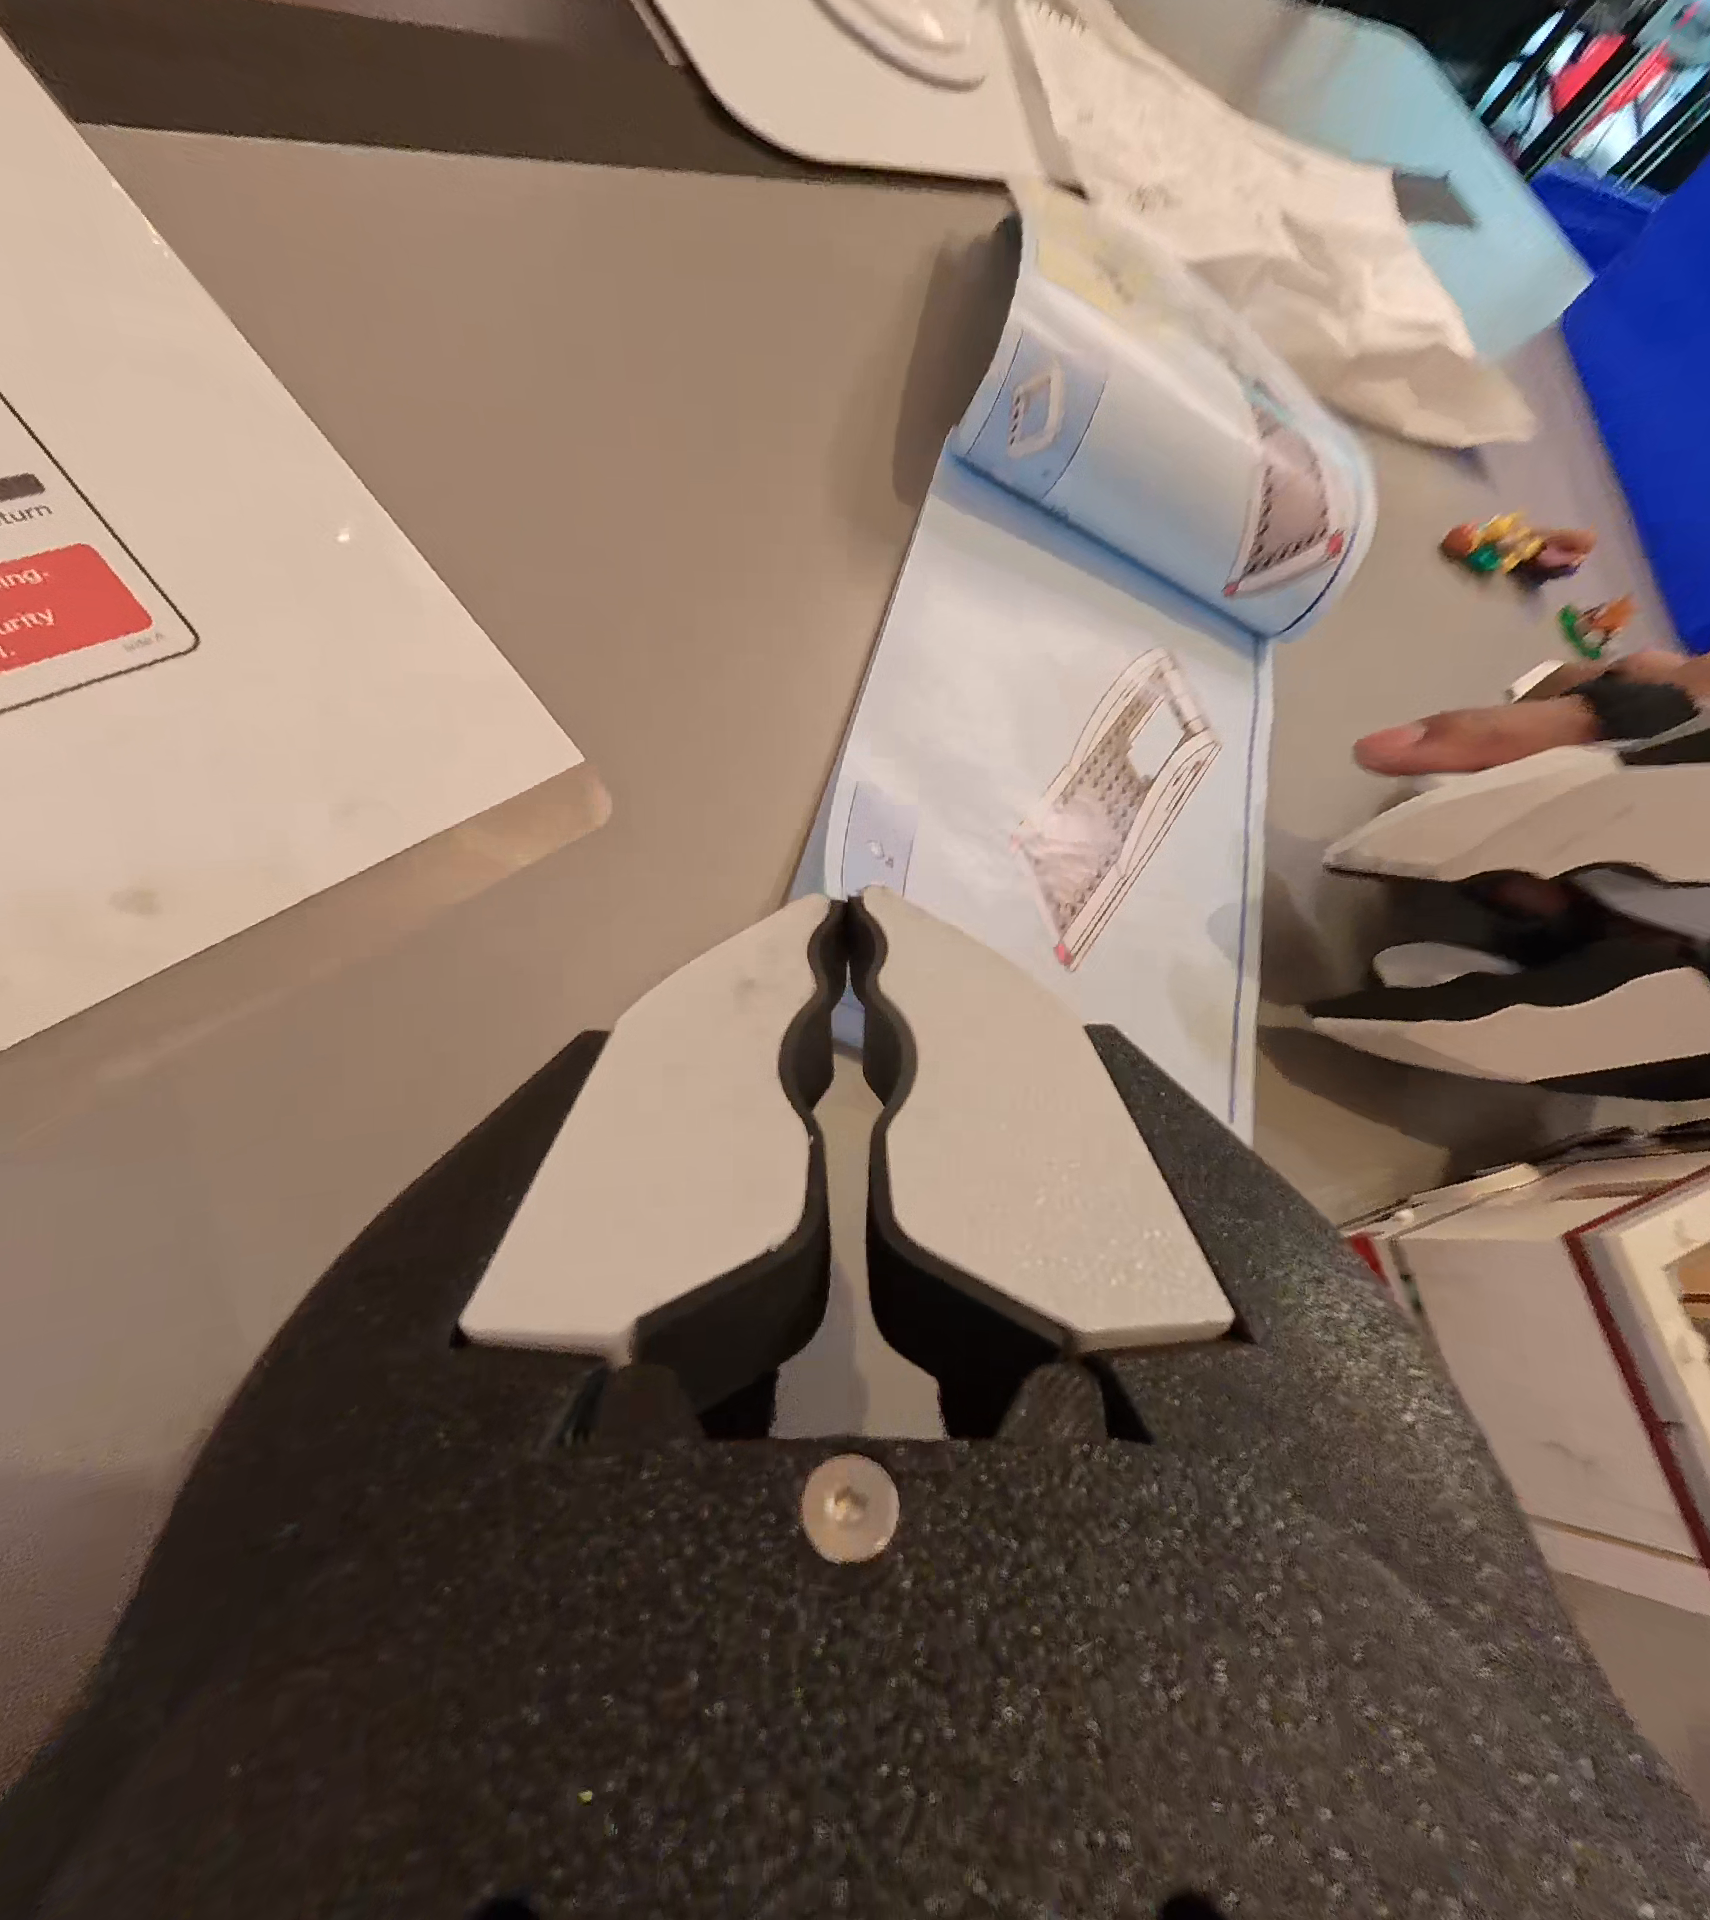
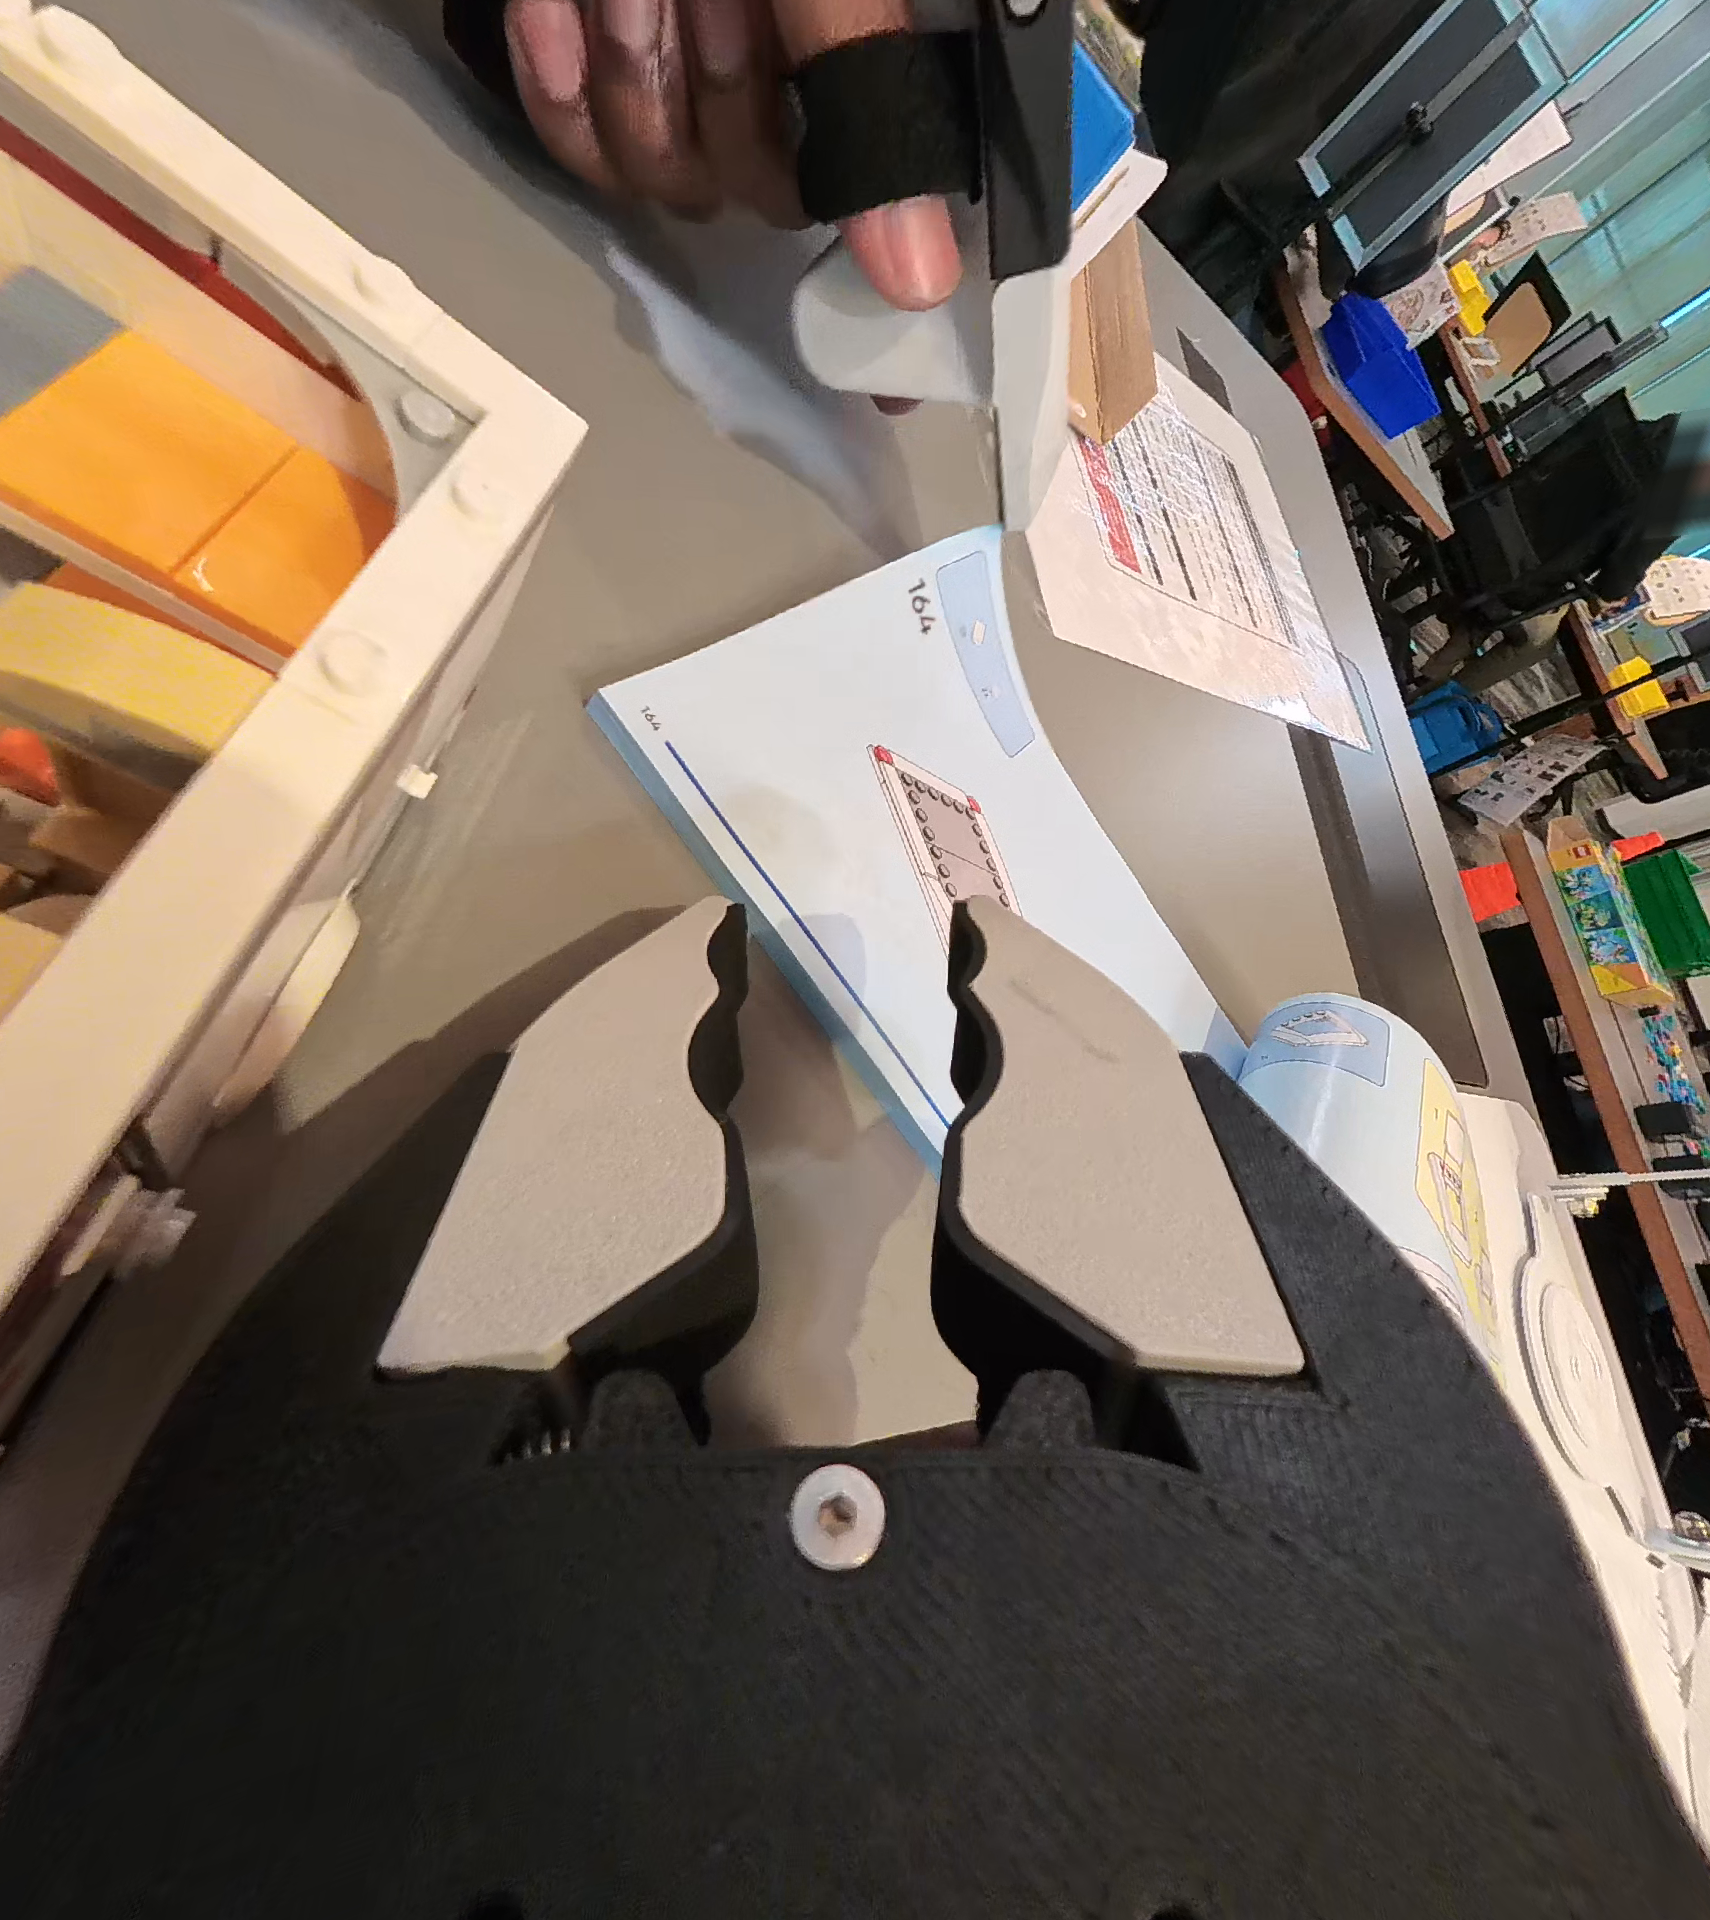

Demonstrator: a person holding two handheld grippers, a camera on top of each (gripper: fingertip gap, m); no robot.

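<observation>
Booklet page [image 2: 861, 727], printed with brick diagrams, pinched by left gripper [image 1: 849, 906].

Lab-like workroom: rows of desks [image 2: 1599, 790] with monitors [image 2: 1433, 125] and blue bins [image 2: 1381, 364] at right of frame.

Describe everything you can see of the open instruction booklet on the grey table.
The instruction booklet is a thick, pale blue paper manual lying open on the grey table. Its pages show brick-building diagrams and a dark blue line. The far pages curl upward. The left gripper is shut on a lifted page corner.
</observation>
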